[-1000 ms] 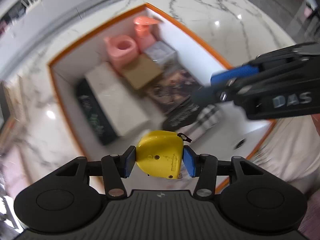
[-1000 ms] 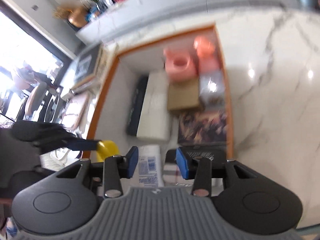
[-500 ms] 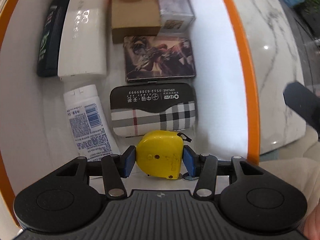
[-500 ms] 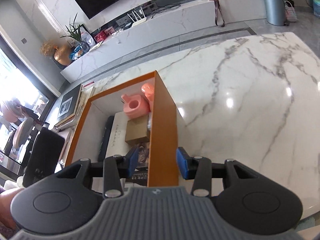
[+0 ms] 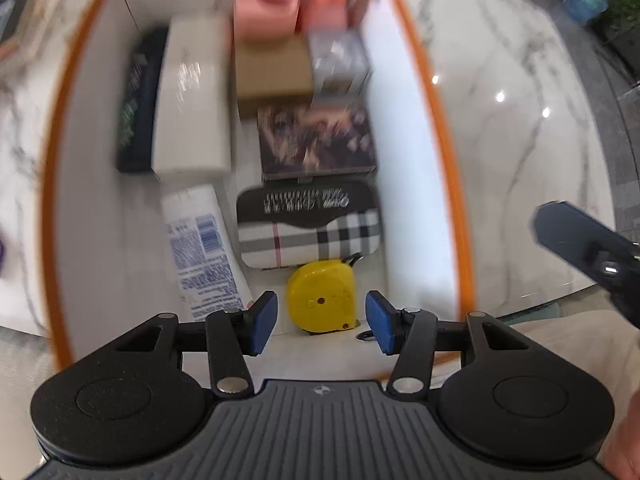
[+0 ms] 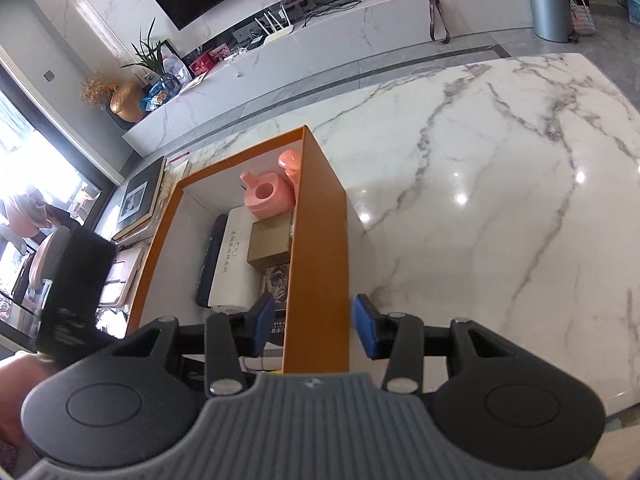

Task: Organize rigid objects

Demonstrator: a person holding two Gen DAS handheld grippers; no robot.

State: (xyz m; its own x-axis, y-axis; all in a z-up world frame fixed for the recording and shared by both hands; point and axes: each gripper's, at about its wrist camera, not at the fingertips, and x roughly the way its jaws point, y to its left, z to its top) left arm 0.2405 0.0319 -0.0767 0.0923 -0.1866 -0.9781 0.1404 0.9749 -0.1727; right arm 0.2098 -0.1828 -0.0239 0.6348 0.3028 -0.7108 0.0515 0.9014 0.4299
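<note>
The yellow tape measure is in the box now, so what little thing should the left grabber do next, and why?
Probably lift the left gripper straight up, out of the orange box. Its jaws are opening, and the blue pads stand clear of the yellow tape measure, which sits on the box floor just below the plaid case. Rising straight should avoid knocking either one.

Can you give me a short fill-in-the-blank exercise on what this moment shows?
1. The tape measure lying between the pads of the left claw is ____ in colour.
2. It lies inside the box with the ____ rim.
3. Just beyond it lies a case with a ____ pattern.
4. The table under the box has a ____ look.

Missing words: yellow; orange; plaid; marble
</note>
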